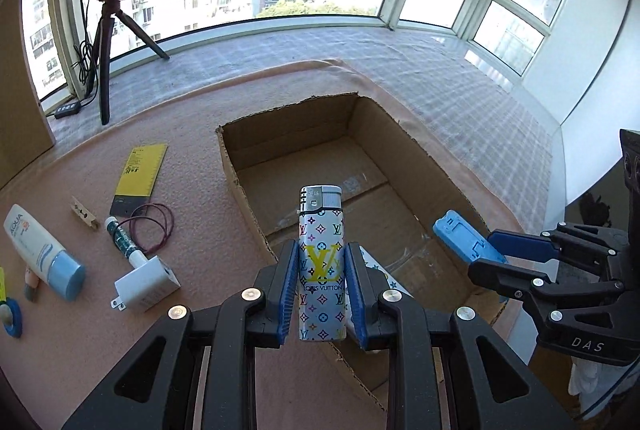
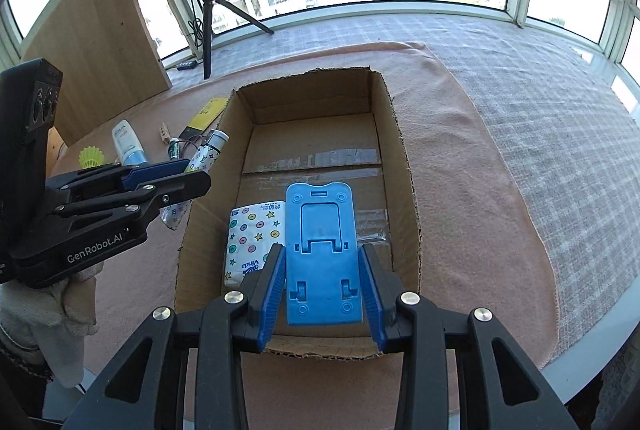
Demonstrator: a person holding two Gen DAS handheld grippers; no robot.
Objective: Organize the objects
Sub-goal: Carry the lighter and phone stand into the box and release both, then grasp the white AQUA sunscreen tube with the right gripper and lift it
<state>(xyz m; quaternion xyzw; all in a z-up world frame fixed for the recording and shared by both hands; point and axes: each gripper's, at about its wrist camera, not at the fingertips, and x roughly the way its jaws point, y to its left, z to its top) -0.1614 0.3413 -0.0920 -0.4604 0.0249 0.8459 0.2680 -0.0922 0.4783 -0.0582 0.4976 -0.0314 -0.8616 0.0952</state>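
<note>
Tissue pack [image 2: 253, 238] plain from right wrist

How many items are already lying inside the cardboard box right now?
1: a tissue pack lies on the floor of the box, near-left corner. The lighter in the left gripper and the blue stand in the right gripper aren't released. Grippers may hide more.

1. Lighter [image 1: 322, 262] in my left gripper [image 1: 322, 290]: silver w/ multicolour monogram print, big yellow logo.
2. Phone stand [image 2: 322, 254] in my right gripper [image 2: 323, 290]: plain sky blue, pads darker blue.
3. Tissue pack [image 2: 252, 242]: white w/ pastel stars & circles.
4. Box [image 2: 404, 165] = brown cardboard, sits on a peachy-pink cloth [image 2: 472, 189].
5. Mat [image 2: 540, 101] behind it: grey-white plaid.
6. Tube [image 1: 40, 250]: white, lt blue cap.
7. Card [image 1: 140, 169]: yellow, dark end.
</note>
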